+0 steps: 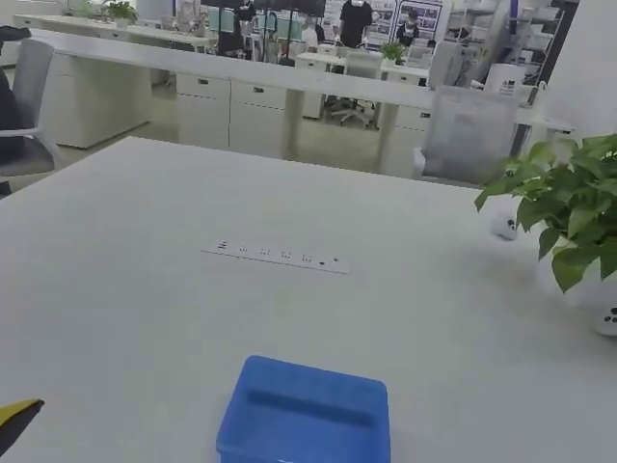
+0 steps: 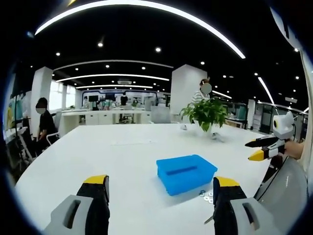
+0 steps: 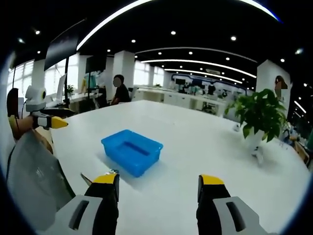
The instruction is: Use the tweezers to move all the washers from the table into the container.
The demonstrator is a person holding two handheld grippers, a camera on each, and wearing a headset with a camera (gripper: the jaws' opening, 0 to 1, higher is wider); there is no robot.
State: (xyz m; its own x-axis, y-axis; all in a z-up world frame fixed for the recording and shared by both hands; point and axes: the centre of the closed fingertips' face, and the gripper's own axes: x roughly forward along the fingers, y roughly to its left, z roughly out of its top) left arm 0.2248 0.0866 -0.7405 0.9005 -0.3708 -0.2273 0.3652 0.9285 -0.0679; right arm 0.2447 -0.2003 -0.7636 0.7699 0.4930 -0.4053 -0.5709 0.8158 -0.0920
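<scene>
While the left claw (image 2: 161, 182) and right claw (image 3: 159, 179) gape empty, washers (image 2: 206, 196) lie beside the container (image 2: 186, 171) (blue).

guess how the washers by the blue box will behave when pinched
The washers look small and flat, so probably slippery and hard to get under on the smooth table. Lying clustered, one nudge likely scatters them.

Seeing a white tabletop (image 1: 145, 289), smooth and matt. Noting at 6 o'clock in the head view a blue rectangular plastic container (image 1: 304, 410), smooth and faintly glossy. Spotting small silvery metal washers (image 2: 208, 196) at 4 o'clock from it in the left gripper view. Finding left gripper (image 2: 160, 181) and right gripper (image 3: 158, 179) wearing matt grey plastic shells, black jaws, yellow tips.
</scene>
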